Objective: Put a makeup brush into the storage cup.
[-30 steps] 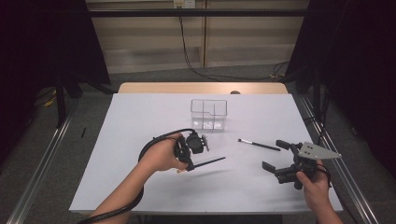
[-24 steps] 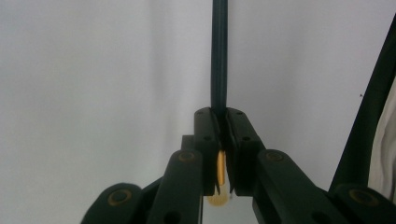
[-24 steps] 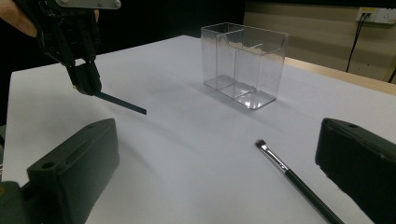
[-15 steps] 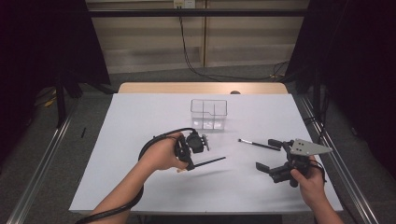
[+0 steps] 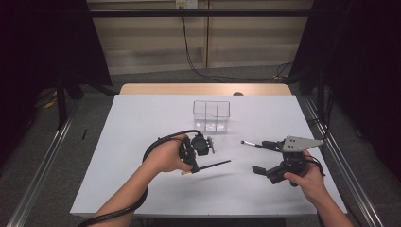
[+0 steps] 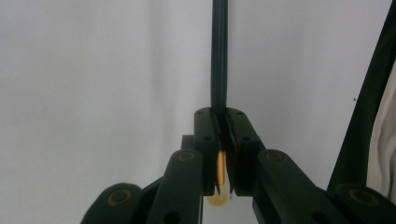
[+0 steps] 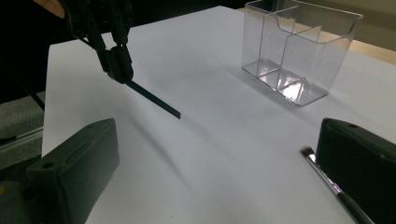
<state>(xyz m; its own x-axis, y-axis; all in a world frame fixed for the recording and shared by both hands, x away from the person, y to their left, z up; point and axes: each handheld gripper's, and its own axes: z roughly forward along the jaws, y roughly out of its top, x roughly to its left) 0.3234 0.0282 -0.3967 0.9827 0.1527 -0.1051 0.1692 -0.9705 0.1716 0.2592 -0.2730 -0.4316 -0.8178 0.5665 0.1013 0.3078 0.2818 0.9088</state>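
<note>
My left gripper [image 5: 194, 166] [image 6: 219, 114] is shut on a thin dark stick [image 5: 213, 164] [image 6: 218, 56]. The stick has a yellow end between the jaws and points right, just above the white table. In the right gripper view the left gripper [image 7: 117, 63] holds that stick [image 7: 153, 100] at the upper left. My right gripper [image 5: 263, 156] [image 7: 217, 140] stands open at the right. A thin black brush [image 5: 251, 143] [image 7: 327, 181] with a silver ferrule lies on the table beside its right jaw. Nothing is between those jaws.
A clear plastic holder [image 5: 211, 115] [image 7: 299, 46] with compartments stands upright at the middle back of the white table [image 5: 142, 123]. A black cable [image 5: 156, 144] loops from the left gripper over the forearm. Metal rails run along both table sides.
The right gripper has moved left and a little forward, closer to the brush on the table. The left gripper and its stick have stayed in place.
</note>
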